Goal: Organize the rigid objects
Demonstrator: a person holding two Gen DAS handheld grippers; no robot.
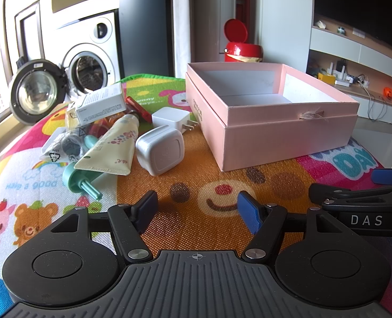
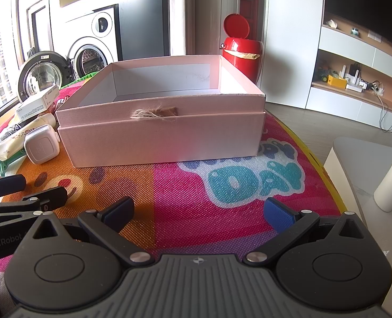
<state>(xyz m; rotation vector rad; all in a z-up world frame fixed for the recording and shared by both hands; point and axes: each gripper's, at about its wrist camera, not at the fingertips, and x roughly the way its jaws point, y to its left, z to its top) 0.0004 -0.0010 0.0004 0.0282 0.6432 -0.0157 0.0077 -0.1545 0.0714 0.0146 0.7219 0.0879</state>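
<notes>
Left gripper [image 1: 197,208]: jaws spread apart, holding nothing, low over the play mat [image 1: 196,164].
Right gripper [image 2: 197,213]: jaws apart, empty.
Pile: ahead and left of the left gripper; nearest is the white charger [image 1: 160,149], touching a cream tube [image 1: 109,145].
Pink box [image 2: 164,137]: straight ahead of the right gripper, open, looks empty.
Charger handling: likely light, stiff, smooth-shelled; grip across its flat sides.
Tube: soft; squeeze lightly mid-body.

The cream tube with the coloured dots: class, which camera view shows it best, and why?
The left wrist view. There the cream tube lies in full length in the pile beside the white charger. In the right wrist view it sits at the left edge, small and partly hidden behind that charger.
</notes>
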